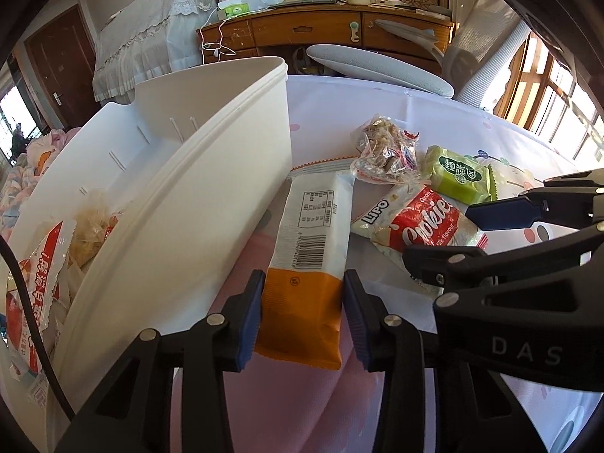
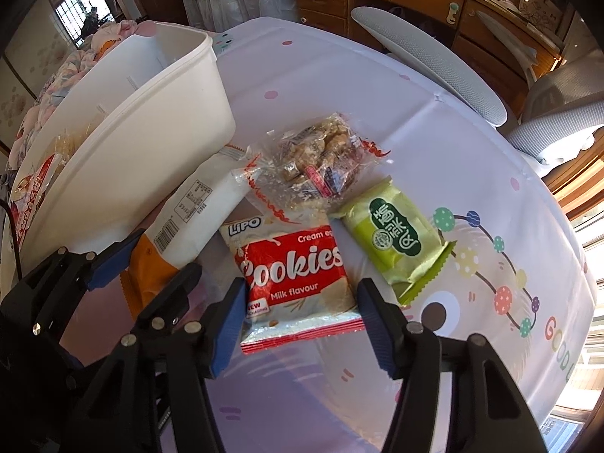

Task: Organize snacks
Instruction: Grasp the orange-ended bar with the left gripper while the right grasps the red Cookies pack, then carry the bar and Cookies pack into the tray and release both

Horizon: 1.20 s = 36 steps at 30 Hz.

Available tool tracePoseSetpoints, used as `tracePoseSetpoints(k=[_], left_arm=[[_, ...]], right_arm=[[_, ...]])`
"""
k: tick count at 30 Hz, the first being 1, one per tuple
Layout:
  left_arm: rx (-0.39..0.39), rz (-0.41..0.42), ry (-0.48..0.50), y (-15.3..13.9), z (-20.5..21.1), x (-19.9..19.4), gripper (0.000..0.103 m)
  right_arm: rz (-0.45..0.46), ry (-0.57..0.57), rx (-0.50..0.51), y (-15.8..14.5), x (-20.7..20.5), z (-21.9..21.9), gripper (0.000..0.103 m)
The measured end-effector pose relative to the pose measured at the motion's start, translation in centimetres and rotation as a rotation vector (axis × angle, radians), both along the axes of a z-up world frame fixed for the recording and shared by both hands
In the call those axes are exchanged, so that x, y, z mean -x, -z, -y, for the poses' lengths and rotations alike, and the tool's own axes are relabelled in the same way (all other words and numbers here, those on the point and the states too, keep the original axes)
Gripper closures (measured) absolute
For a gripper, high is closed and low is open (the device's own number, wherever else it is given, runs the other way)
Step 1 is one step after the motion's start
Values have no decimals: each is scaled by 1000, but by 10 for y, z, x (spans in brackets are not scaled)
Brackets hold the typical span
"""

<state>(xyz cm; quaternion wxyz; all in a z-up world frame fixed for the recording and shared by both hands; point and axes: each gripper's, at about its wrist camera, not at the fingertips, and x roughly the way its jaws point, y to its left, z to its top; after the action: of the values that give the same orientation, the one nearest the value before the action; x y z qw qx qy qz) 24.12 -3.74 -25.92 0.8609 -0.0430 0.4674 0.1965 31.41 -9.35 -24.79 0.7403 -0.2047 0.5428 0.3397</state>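
Pick-up step: left gripper (image 1: pixel 302 315) fingers pinching orange-white packet (image 1: pixel 305 264), right gripper (image 2: pixel 298 324) fingers spread astride Lipo cookies (image 2: pixel 294 264); next, closing, lifting into white bin (image 1: pixel 226 173).

**Around the table**

Pale tablecloth (image 2: pixel 472 143) printed with coloured dots. Behind it, 1 grey mesh chair (image 1: pixel 381 70), then a wooden desk (image 1: pixel 313 30) with drawers, cluttered on top. White lace cover (image 1: pixel 147 34) draped left of the desk; brown door (image 1: pixel 60 64) further left.
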Motion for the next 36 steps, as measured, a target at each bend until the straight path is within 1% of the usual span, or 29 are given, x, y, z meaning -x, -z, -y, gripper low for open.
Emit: tracePoseSetpoints(k=[3, 8, 12, 13, 17, 22, 28, 32, 36], left_arm=[[9, 1, 14, -3, 2, 3, 64], [11, -3, 46, -9, 7, 12, 65], [9, -7, 67, -15, 10, 23, 65], [10, -8, 71, -17, 10, 27, 65], [11, -3, 90, -27, 12, 37, 65], [2, 27, 105, -47, 16, 51, 65], [-7, 65, 134, -76, 23, 68, 65], [3, 87, 145, -97, 28, 86, 65], [-6, 115, 158, -119, 31, 111, 65]], right_arm=[[0, 2, 5, -1, 1, 2, 50], [-1, -7, 18, -4, 5, 5, 53], [-7, 11, 24, -7, 8, 12, 56], [-8, 16, 24, -8, 11, 16, 59], [-18, 47, 23, -12, 16, 28, 59], [-18, 84, 22, -20, 25, 42, 59], [-11, 134, 1, -44, 45, 60, 59], [-12, 182, -10, -60, 63, 72, 59], [-32, 242, -23, -72, 83, 87, 59]])
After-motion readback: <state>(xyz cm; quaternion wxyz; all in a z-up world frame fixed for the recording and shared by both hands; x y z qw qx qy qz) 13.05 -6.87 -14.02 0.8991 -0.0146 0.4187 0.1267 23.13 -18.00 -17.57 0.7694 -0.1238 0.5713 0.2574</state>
